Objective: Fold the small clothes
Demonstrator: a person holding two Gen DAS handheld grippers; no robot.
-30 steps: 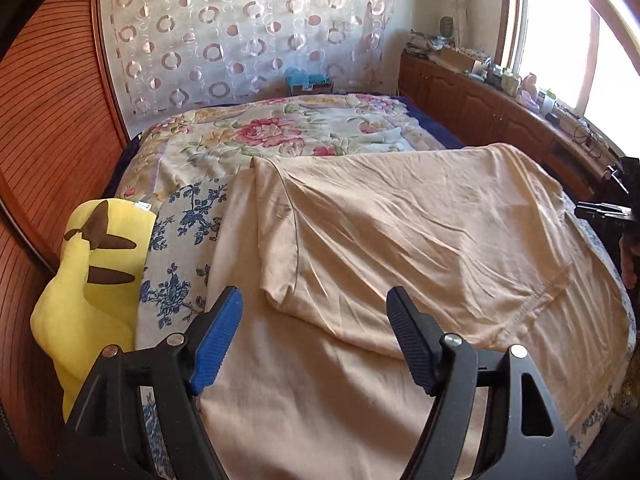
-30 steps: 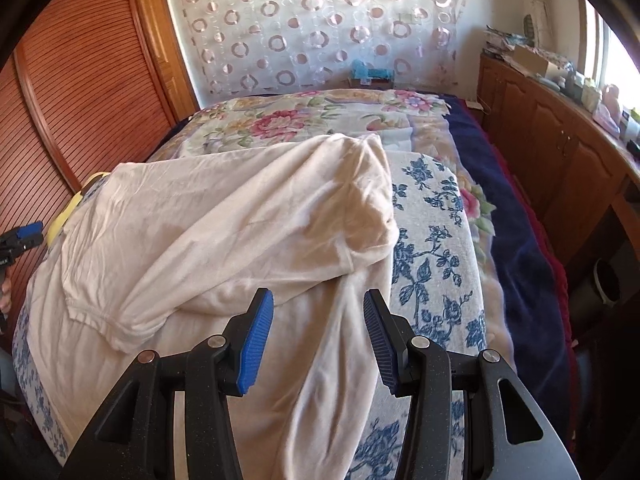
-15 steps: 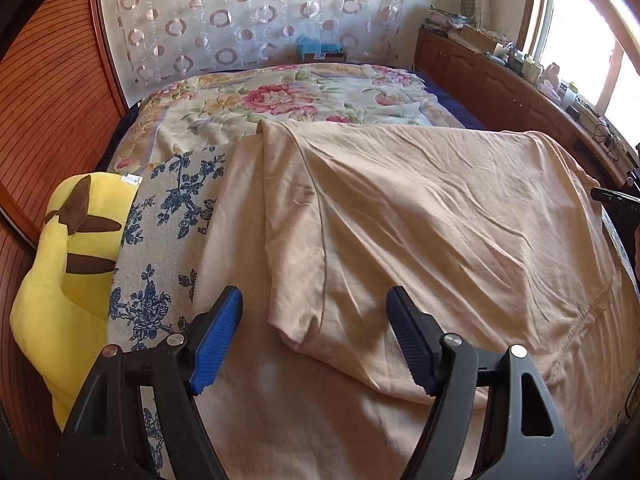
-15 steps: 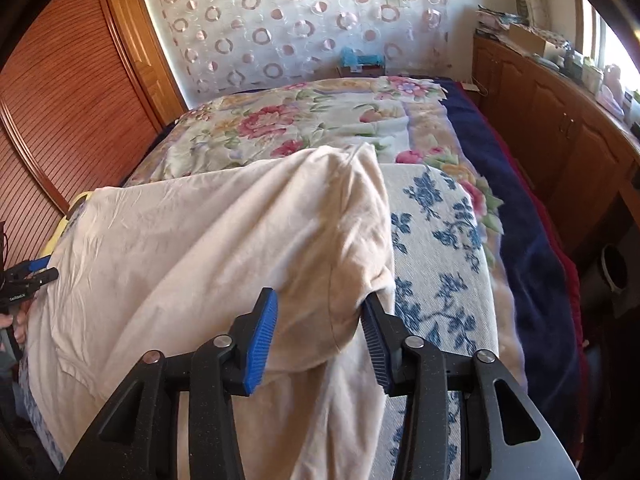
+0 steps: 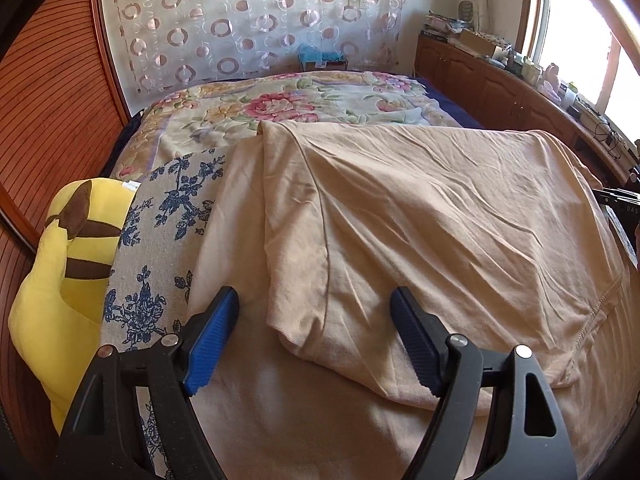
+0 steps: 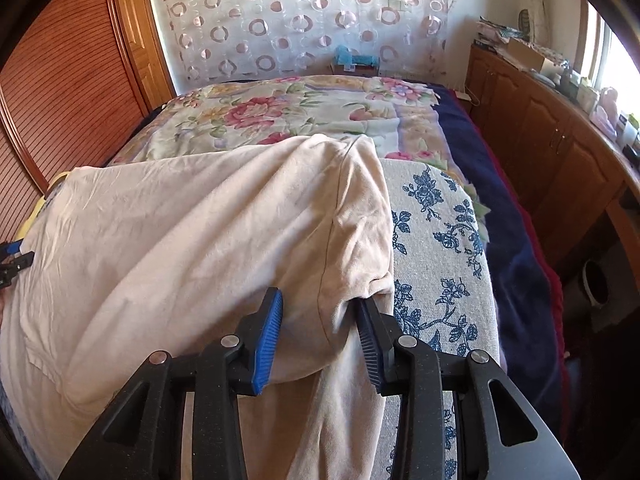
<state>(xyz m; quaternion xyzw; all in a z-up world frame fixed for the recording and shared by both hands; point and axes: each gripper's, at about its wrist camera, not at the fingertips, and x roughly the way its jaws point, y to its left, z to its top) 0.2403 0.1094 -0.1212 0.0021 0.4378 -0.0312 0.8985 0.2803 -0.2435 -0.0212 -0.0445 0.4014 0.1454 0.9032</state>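
Left wrist view: the beige garment [image 5: 420,220] lies spread across the near part of the bed [image 5: 304,100], over a blue-flowered cover [image 5: 160,240]. One sleeve end of the garment is folded back on top of it, toward the camera. The left hand-held gripper [image 5: 314,332] hangs just above the garment with its jaws wide and opening; the folded sleeve end lies between them, but neither pad presses on the cloth. A yellow plush toy [image 5: 68,280] sits at the bed's edge, left of the garment. A wooden cabinet [image 5: 500,88] with clutter on top runs beyond the garment on the right.

Right wrist view: the garment [image 6: 192,248] covers the left and middle of the bed, its right sleeve end [image 6: 360,240] bunched and raised. The right hand-held gripper [image 6: 320,332] straddles this sleeve end with its jaws closing; cloth fills the gap between them, and both pads appear to touch it. The blue-flowered cover lies bare right of the garment.
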